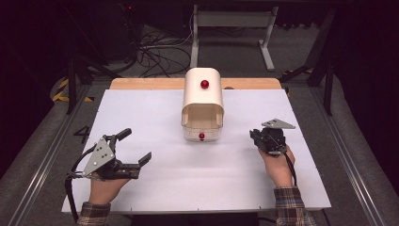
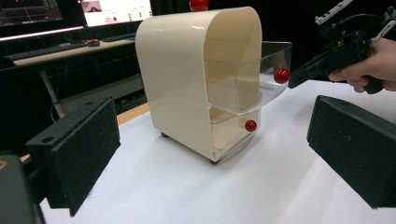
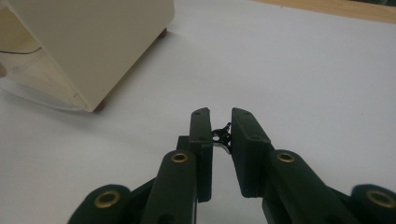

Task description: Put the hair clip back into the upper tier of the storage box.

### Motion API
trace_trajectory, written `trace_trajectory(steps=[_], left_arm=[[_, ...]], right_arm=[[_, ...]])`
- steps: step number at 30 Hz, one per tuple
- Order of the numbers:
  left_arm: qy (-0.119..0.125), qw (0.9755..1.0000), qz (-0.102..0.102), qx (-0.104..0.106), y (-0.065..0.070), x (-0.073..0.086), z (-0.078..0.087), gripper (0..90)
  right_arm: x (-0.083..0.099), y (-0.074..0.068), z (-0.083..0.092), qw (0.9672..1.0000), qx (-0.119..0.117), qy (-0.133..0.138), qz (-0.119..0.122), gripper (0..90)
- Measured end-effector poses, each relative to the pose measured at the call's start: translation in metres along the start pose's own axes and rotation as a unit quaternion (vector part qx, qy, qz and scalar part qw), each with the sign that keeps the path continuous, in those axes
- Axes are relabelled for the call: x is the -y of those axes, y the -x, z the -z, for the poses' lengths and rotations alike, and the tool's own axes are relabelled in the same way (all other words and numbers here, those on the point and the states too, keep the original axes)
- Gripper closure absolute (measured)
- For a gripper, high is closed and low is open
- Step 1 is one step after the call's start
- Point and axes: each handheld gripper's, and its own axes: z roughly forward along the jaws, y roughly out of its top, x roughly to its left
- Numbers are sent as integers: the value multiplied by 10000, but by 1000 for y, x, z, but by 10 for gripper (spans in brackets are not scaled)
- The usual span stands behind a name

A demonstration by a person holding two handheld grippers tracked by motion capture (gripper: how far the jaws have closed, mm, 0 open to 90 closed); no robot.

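On the white table [image 1: 155, 188] stands one cream cabinet [image 1: 203, 94] with an arched top, placed toward the far middle, its open front facing the person. In the high view two red knobs can be counted on it: one on the top of the arch [image 1: 204, 84] and one on the lower clear drawer [image 1: 202, 136] at its front. The left gripper view shows the cabinet from the side, with two clear plastic drawers: an upper drawer [image 2: 273, 60] pulled out past the cream shell and bearing a red knob [image 2: 281, 75], and a lower one with its own red knob [image 2: 251, 125], nearly flush with the shell. A third red knob sits at the top edge of that view above the arch.

Two grippers are at work, one in each hand. The left gripper [image 1: 136, 149] lies near the table's left front, well apart from the cabinet, its two jaws spread wide with nothing between them. The right gripper [image 1: 256, 136] sits to the right of the cabinet, pointing toward it; in the right gripper view its jaws stand nearly closed, a narrow gap left between the pads, with only a small black fitting of the gripper itself seen in that gap. In the left gripper view its tip lies just beside the upper drawer's knob; whether it touches cannot be told.
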Motion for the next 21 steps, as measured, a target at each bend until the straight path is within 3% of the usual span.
trace_trajectory(steps=[13, 21], left_arm=[[-1, 10000, -8, 24, 0, -1, 0, 35], [-7, 10000, -2, 25, 0, -1, 0, 36]], right_arm=[[-3, -7, 7, 9983, 87, 520, 246, 793], [-4, -11, 14, 9950, 163, 932, 332, 794]])
